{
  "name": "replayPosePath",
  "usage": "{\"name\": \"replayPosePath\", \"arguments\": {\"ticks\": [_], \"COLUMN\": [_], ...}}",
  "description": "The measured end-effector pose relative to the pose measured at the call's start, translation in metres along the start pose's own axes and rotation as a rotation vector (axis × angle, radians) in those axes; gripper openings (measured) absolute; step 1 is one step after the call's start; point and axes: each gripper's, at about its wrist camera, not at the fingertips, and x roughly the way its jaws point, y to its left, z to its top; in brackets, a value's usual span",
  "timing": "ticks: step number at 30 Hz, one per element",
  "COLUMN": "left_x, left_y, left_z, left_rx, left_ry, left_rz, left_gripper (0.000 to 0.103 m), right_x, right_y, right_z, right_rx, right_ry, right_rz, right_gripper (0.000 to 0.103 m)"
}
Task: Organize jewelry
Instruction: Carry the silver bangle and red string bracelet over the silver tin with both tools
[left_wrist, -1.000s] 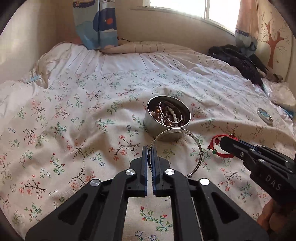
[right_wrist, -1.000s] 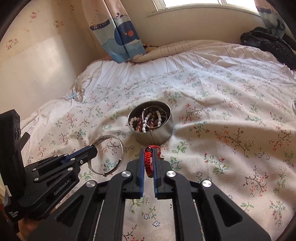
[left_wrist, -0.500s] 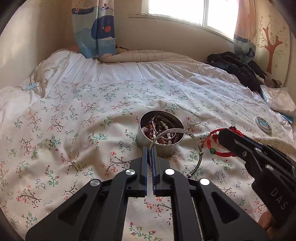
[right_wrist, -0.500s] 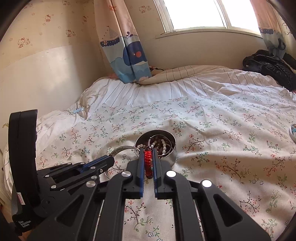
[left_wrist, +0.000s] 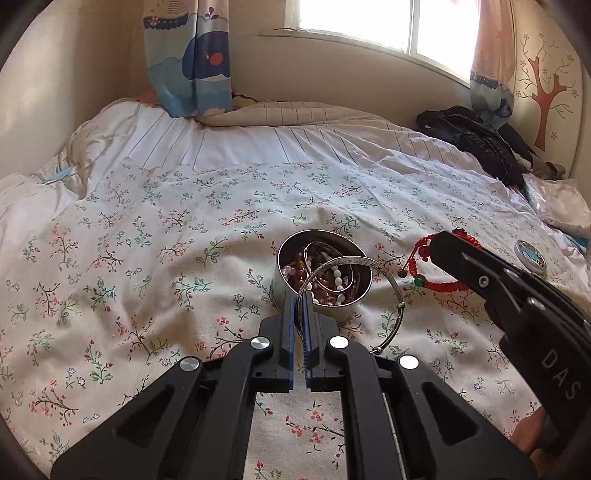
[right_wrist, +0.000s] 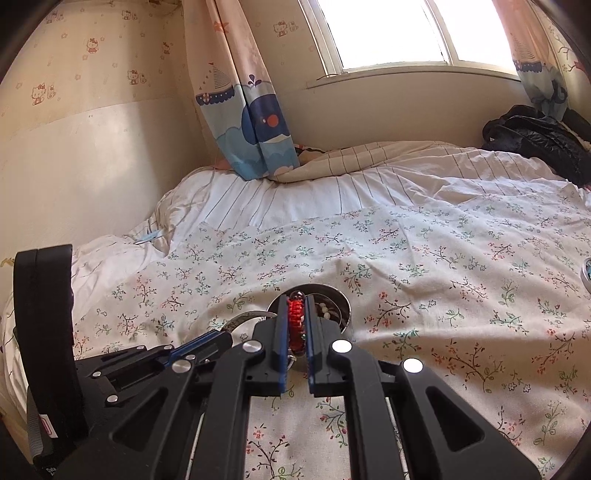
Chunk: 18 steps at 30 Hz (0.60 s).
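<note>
A round metal tin with beaded bracelets inside sits on the floral bedspread; it also shows in the right wrist view. My left gripper is shut on a silver bangle, held above the tin's near rim. My right gripper is shut on a red braided bracelet, held near the tin. In the left wrist view the red bracelet hangs from the right gripper, to the right of the tin. The left gripper and the bangle show low left in the right wrist view.
A small round lid or case lies on the bedspread at the right. Black clothing is piled at the far right by the wall. Curtains hang behind the bed under the window.
Both grippers have risen and tilted up, so the tin sits lower and smaller in both views. The bangle and red bracelet stay gripped.
</note>
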Motion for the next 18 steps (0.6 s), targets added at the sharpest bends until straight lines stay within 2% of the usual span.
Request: {"name": "replayPosePath", "arguments": {"ticks": [18], "left_x": [0.04], "left_y": [-0.003], "left_z": [0.018], "left_rx": [-0.014], "left_ry": [0.02], "left_rz": [-0.008], "left_gripper": [0.004], "right_x": [0.045], "right_y": [-0.013], "right_z": [0.011], "right_rx": [0.027], "right_ry": [0.033], "right_rz": [0.025], "right_gripper": [0.009]}}
